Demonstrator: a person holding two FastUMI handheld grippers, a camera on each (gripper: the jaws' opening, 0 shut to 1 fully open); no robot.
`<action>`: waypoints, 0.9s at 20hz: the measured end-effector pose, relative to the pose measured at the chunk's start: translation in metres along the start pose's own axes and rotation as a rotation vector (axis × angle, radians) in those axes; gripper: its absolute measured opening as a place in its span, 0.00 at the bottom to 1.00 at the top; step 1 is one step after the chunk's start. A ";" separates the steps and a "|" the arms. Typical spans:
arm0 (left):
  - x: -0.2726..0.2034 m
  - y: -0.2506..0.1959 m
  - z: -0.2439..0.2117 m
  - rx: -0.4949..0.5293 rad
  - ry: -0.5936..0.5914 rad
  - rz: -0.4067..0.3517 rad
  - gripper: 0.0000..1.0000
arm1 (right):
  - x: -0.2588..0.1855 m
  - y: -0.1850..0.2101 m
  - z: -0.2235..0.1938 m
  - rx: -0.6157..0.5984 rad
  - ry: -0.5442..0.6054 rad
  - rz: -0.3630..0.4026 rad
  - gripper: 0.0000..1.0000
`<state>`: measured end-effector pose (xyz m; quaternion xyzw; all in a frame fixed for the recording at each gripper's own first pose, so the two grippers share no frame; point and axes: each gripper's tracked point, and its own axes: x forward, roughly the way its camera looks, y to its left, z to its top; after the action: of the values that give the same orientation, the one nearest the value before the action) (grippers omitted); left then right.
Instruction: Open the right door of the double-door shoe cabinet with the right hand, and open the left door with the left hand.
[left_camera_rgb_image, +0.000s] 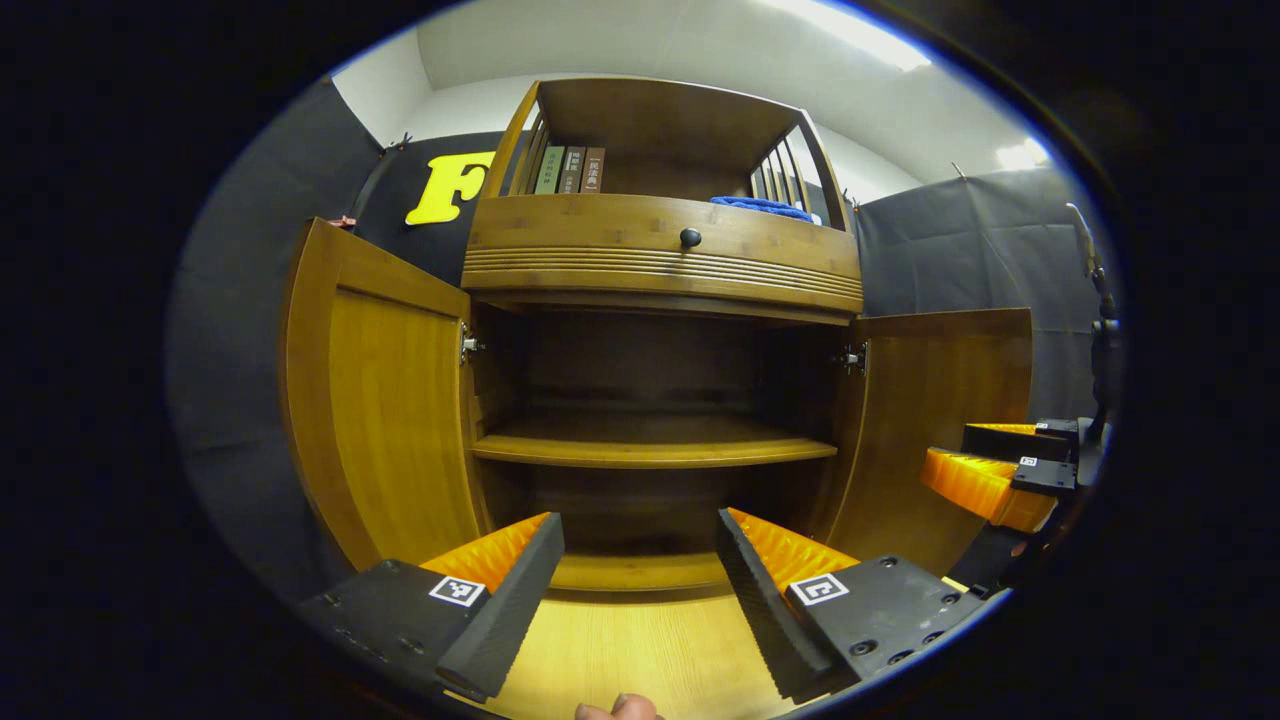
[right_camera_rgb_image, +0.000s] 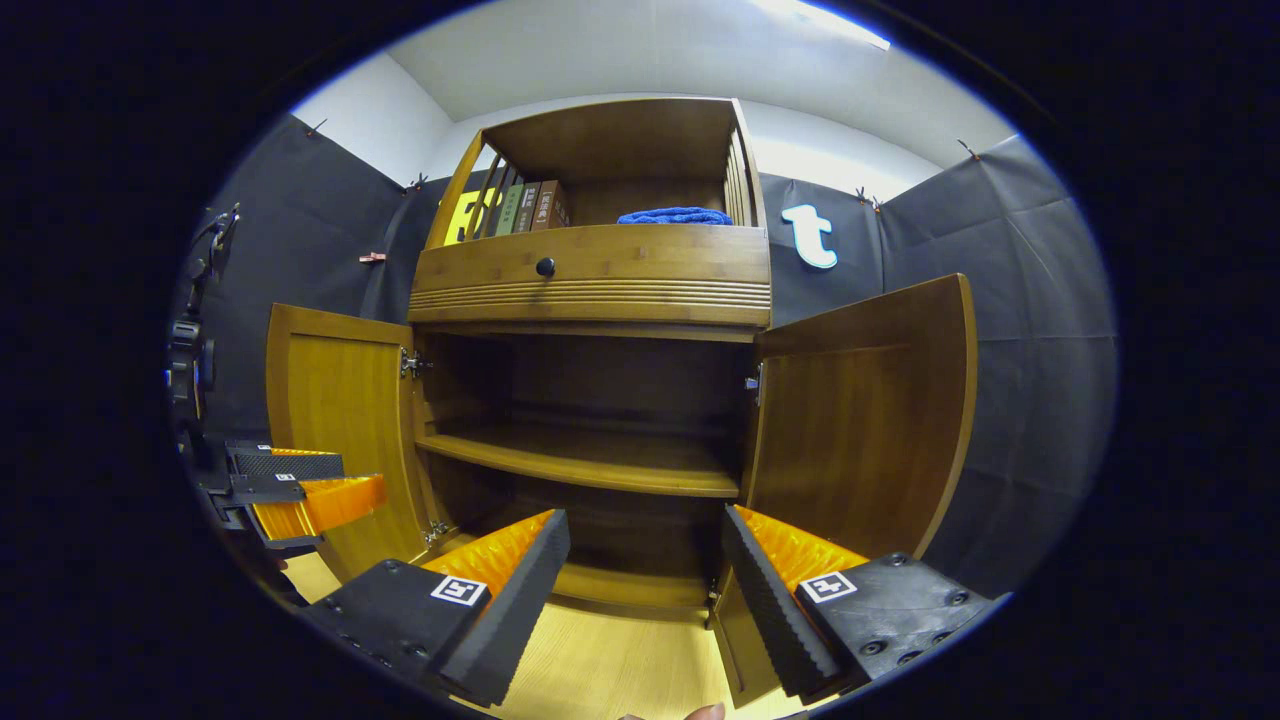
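Before both released tools, left (left_camera_rgb_image: 640, 590) and right (right_camera_rgb_image: 645, 595), two cabinet doors, left door (left_camera_rgb_image: 375, 400) and right door (right_camera_rgb_image: 860, 420), stand open; three books (left_camera_rgb_image: 570, 170) above.

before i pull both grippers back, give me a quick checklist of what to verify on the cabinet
1. Left door swung open: ok, the inner panel faces out.
2. Right door swung open: ok, it stands wide of the frame.
3. Left gripper free of the doors: ok, open, nothing between its fingers.
4. Right gripper free of the doors: ok, open, holding nothing.
5. Inside shelf clear of anything that might tip out: ok, it looks bare.
6. Drawer knob and drawer undisturbed: ok, the drawer front sits flush.
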<state>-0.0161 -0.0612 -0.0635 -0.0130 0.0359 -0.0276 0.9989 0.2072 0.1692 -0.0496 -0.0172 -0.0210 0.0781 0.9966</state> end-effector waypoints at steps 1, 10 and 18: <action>0.000 0.000 0.000 0.000 0.001 0.000 0.95 | 0.000 0.000 0.000 -0.001 0.000 0.000 0.98; 0.001 0.000 0.000 -0.003 0.000 0.001 0.93 | 0.000 0.001 0.000 -0.005 0.000 0.000 0.97; 0.001 0.002 0.001 -0.001 -0.001 0.002 0.93 | 0.000 0.002 0.001 -0.007 -0.003 0.003 0.98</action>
<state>-0.0149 -0.0596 -0.0629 -0.0137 0.0355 -0.0265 0.9989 0.2069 0.1715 -0.0487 -0.0205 -0.0229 0.0796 0.9964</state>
